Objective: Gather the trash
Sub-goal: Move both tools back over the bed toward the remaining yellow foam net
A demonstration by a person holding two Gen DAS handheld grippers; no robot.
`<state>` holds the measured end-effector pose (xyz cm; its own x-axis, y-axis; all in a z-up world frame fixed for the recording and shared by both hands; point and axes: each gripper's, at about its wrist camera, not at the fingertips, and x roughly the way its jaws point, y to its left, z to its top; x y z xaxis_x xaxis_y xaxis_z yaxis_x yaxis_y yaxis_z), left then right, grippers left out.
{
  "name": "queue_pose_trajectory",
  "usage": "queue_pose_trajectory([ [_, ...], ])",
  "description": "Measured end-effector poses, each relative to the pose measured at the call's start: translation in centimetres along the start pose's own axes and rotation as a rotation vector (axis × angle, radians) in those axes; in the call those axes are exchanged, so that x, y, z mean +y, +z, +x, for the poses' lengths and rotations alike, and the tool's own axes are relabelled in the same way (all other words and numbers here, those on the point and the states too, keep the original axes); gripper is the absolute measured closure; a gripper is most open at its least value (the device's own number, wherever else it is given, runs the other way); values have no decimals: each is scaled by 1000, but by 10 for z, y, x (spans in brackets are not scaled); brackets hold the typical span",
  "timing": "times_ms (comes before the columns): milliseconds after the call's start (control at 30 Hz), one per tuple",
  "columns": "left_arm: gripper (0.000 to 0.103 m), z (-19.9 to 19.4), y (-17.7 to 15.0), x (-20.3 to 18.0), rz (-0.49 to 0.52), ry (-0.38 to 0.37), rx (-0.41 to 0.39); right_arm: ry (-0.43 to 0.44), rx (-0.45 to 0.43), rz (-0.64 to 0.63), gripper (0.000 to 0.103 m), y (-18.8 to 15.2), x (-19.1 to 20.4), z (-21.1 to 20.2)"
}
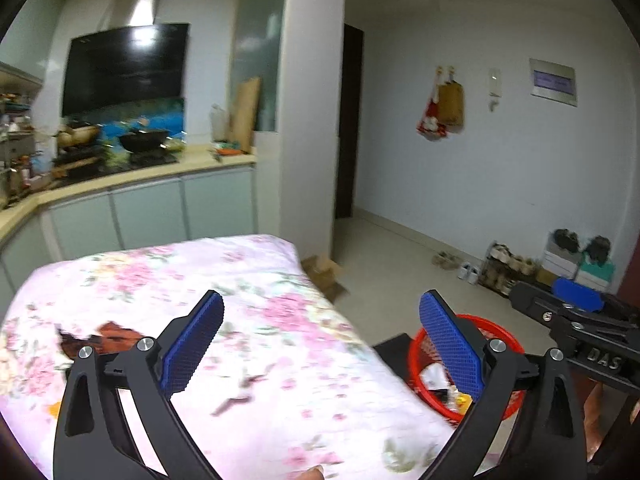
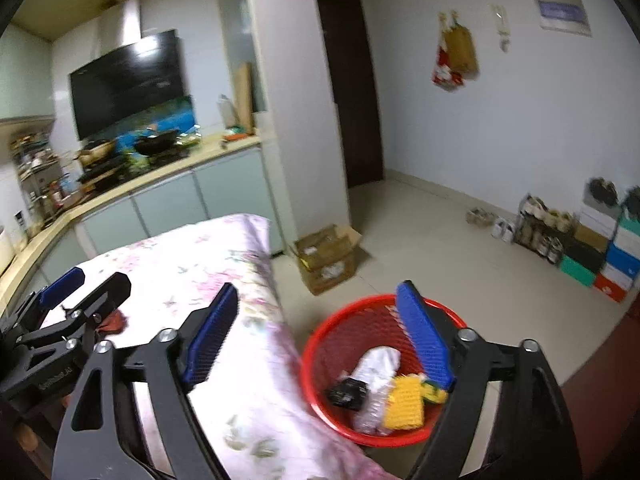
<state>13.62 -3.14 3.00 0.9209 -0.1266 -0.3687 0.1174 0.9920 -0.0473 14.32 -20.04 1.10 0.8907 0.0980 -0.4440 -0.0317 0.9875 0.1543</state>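
Observation:
A red mesh basket sits low beside the right edge of the table. It holds a crumpled white bag, a black packet and a yellow sponge. My right gripper hangs open above the basket's near side and the table edge, with nothing between its blue pads. My left gripper is open over the floral tablecloth, also empty. A reddish-brown scrap lies on the cloth left of the left gripper. The basket shows behind its right finger.
An open cardboard box stands on the tiled floor past the table's corner, by a white pillar. Shoes and stacked shoe boxes line the right wall. A kitchen counter with pans runs behind the table.

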Motion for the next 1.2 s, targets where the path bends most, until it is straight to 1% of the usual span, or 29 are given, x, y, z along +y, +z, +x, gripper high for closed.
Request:
queue_pose_trajectory([
  [67, 7, -9, 0, 10, -8, 27, -15, 22, -46, -16, 14, 2, 13, -7],
  [133, 7, -17, -1, 21, -24, 46, -28, 35, -70, -27, 12, 3, 22, -11],
  [200, 7, -25, 0, 34, -52, 69, -47, 43, -89, -32, 7, 4, 30, -14],
  [300, 7, -36, 1, 49, -72, 103, -62, 72, -106, -46, 7, 7, 44, -18],
  [467, 7, -50, 1, 75, -89, 161, -71, 111, -93, -79, 7, 10, 64, -18],
  [600, 7, -62, -1, 101, -124, 212, -76, 129, -88, -91, 7, 10, 79, -15],
  [733, 7, -74, -6, 131, -158, 280, -57, 176, -63, -81, 7, 10, 94, -11],
  [833, 7, -82, -11, 164, -186, 366, -38, 207, -34, -67, 7, 9, 101, -6],
  [933, 7, -96, -16, 199, -234, 465, -27, 230, -8, -62, 7, 7, 107, -1],
  [967, 7, -103, -18, 213, -253, 509, -23, 237, 2, -61, 7, 6, 110, 1],
  [1067, 7, -113, -23, 236, -275, 567, -9, 254, 20, -61, 7, 2, 117, 6],
  [1133, 7, -116, -28, 246, -285, 585, 17, 262, 24, -70, 7, 1, 123, 8],
  [1200, 7, -113, -34, 249, -288, 576, 43, 268, 28, -83, 7, 0, 128, 10],
])
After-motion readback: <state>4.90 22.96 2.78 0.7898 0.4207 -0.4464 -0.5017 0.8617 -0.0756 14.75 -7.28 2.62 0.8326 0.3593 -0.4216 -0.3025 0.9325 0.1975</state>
